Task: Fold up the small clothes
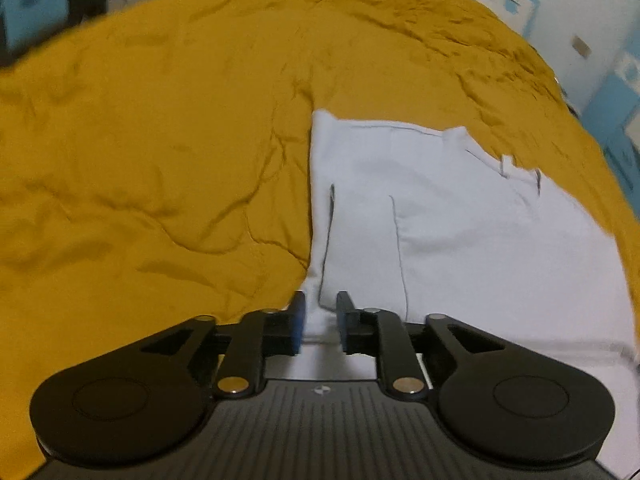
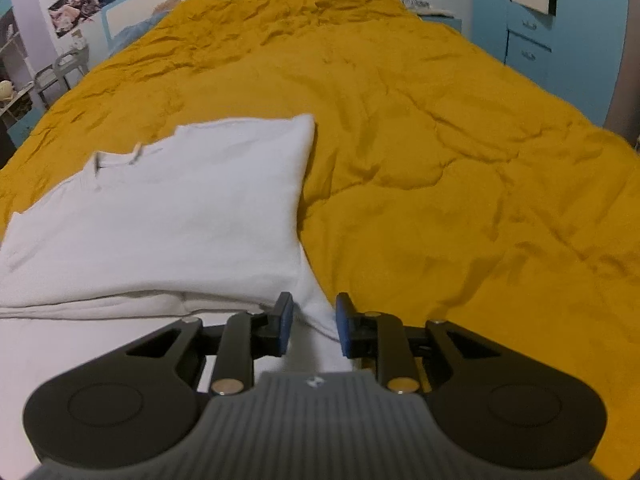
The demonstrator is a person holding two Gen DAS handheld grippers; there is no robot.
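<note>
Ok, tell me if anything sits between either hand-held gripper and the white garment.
Nothing visible does. The left hand-held gripper and the right hand-held gripper each have the white garment directly between their fingers, on the yellow bedspread.

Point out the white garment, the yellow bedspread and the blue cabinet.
white garment (image 2: 180,208): right wrist view, on its flat folded upper layer.
yellow bedspread (image 2: 440,140): right wrist view, on a bare wrinkled stretch.
blue cabinet (image 2: 560,40): right wrist view, on its door front.
</note>
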